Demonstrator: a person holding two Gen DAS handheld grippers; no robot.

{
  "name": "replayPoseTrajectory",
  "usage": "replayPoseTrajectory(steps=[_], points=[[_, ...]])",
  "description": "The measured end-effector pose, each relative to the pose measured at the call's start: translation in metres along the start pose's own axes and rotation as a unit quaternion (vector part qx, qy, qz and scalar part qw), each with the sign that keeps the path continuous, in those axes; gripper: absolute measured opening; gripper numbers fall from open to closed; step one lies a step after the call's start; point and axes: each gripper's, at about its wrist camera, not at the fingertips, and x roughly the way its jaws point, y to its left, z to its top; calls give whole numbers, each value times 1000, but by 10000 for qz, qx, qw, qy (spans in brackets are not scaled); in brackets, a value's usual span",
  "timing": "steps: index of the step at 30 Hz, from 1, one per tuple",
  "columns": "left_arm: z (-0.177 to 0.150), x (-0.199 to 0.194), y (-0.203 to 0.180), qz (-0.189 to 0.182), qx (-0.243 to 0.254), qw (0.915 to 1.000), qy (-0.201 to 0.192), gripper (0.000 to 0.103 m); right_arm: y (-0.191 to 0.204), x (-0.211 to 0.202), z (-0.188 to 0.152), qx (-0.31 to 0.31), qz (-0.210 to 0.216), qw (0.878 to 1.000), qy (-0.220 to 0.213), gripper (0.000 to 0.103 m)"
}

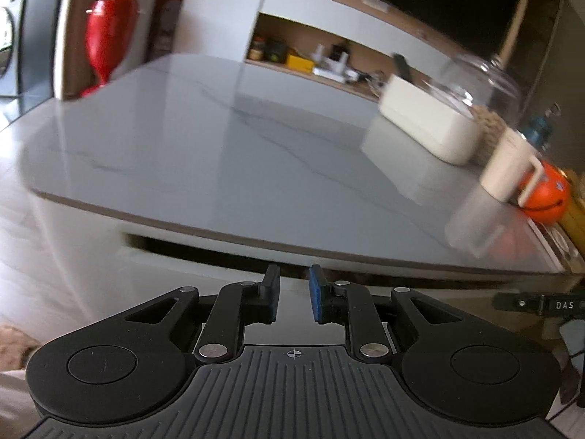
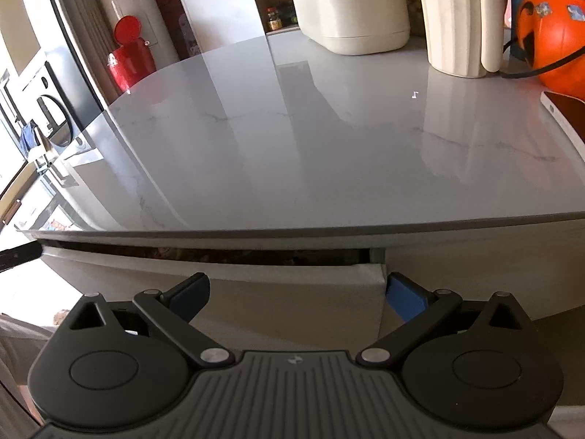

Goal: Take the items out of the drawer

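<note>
A pale drawer front [image 2: 292,281] sits just under the grey marble countertop [image 2: 292,146]. It is pulled out slightly, and a dark gap [image 2: 226,255] shows along its top. What lies inside is hidden. My right gripper [image 2: 298,291] is wide open in front of the drawer, its blue-padded right fingertip [image 2: 402,296] by the drawer's right edge. In the left wrist view, the left gripper [image 1: 294,294] points at the drawer's top edge [image 1: 219,267]. Its pads stand a narrow gap apart with nothing between them.
At the back right of the counter stand a cream tub [image 2: 351,14], a cream pitcher [image 2: 460,18], an orange pumpkin bucket [image 2: 552,33] and a glass dome [image 1: 471,84]. A red container [image 2: 128,55] stands beyond the left edge. Open shelves [image 1: 310,62] are behind.
</note>
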Motion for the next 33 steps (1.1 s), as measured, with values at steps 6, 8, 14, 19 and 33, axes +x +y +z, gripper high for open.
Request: replayPoseTrajectory(steps=[6,8,14,19,33], points=[[-4,23,-30,325,393,9987,101,19,-5,-6,-5,8,76,9999,-92,101],[-3,29,-37,482,481,9976,112,19,-2,-10,-5,33,-146,9995,-284,100],[-8,33,-53,817,933,9922,100,19,36,-25,-7,-171,-598,9934,-964,100],[-1,36,-55,864,810,9925,304,19,73,3,1,-359,-551,9967,-466,100],[-26,-3,-58,725,919,9911,640,19,84,14,-16,-91,-810,9967,56,103]])
